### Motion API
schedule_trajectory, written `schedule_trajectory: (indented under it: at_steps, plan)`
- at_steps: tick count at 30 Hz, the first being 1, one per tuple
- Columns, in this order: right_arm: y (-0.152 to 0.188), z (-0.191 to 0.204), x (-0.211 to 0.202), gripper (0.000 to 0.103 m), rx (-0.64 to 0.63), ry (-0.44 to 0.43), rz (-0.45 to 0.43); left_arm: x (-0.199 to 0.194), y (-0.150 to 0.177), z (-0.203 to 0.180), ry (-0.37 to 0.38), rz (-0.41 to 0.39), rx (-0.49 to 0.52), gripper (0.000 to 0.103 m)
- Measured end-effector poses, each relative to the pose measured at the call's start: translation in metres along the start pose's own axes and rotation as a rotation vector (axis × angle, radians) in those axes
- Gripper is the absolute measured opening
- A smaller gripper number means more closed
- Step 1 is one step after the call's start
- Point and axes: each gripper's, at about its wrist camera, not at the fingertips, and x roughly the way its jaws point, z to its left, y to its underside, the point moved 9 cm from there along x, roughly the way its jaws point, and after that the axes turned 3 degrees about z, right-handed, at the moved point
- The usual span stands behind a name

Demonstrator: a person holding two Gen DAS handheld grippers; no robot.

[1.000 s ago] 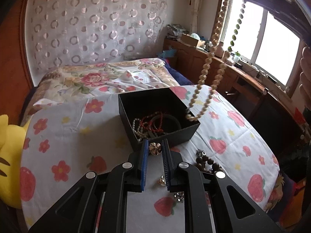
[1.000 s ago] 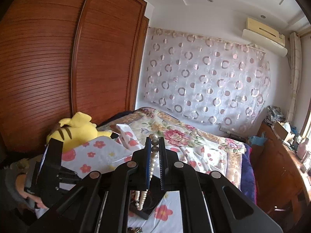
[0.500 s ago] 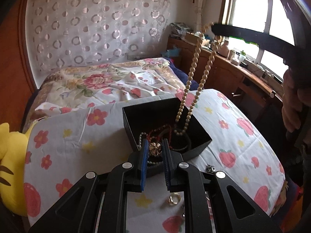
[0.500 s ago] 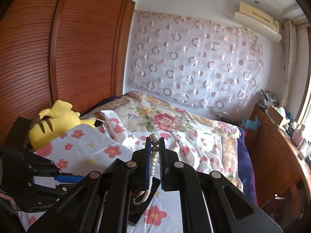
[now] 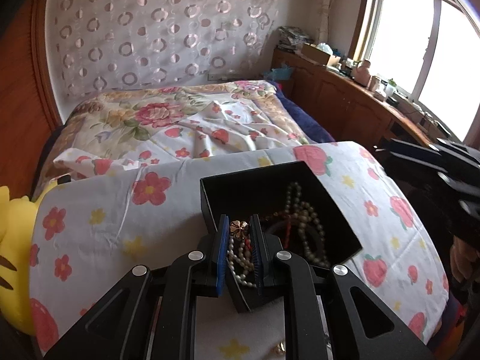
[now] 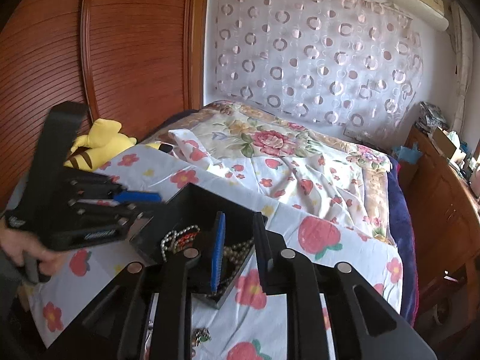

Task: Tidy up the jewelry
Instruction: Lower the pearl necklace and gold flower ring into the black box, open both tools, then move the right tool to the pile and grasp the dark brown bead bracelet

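**Q:** Right gripper (image 6: 237,234): what has changed over the black box (image 6: 192,201)?

**A:** Your jaws have just been opening, and nothing sits between them now. One second ago they pinched the pale bead necklace (image 5: 303,216) high above the box; half a second ago its loop hung down into the box. Now it lies coiled inside, against the right wall, beside the red cord and the pearl strand (image 5: 240,262).

**Q:** And your left gripper (image 5: 239,225)?

**A:** It has come forward to the near corner of the box. Its narrow jaws pinch the gold flower piece (image 5: 238,227) at the tips, just above the box rim.

**Q:** What does this mean for the task?

**A:** The necklace counts as stowed. The flower piece looks next to go in. A gold ring (image 5: 279,348) lies on the cloth nearer you than the box.
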Motion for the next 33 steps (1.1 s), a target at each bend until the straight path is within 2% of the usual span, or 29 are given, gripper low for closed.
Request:
schedule_trajectory:
  at_steps: [6,8,12,15,22,26,31,33]
  plan:
    - [0.02,0.005,-0.013,0.021,-0.015,-0.018,-0.006,0.011,-0.007,0.003,-0.028,0.012,-0.007,0.015]
    - [0.026,0.007,-0.014,0.021,-0.014,-0.026,-0.003,0.011,-0.008,0.002,-0.031,0.007,-0.008,0.03]
    - [0.039,0.01,-0.018,0.021,-0.021,-0.031,0.003,0.009,-0.006,-0.002,-0.046,-0.005,0.008,0.035]
    - [0.055,0.014,-0.024,0.021,-0.017,-0.042,0.001,0.002,-0.001,-0.004,-0.058,-0.015,0.025,0.045]
    - [0.091,0.037,-0.032,0.021,-0.029,-0.087,0.026,-0.024,0.025,-0.017,-0.074,-0.055,0.102,0.074]
    - [0.113,0.044,-0.029,0.021,-0.026,-0.102,0.051,-0.038,0.044,-0.027,-0.067,-0.083,0.137,0.086]
    - [0.134,0.045,-0.017,0.021,0.003,-0.106,0.1,-0.049,0.067,-0.035,-0.036,-0.109,0.137,0.095]
    - [0.139,0.044,-0.013,0.021,0.016,-0.109,0.109,-0.054,0.077,-0.037,-0.04,-0.126,0.135,0.095]
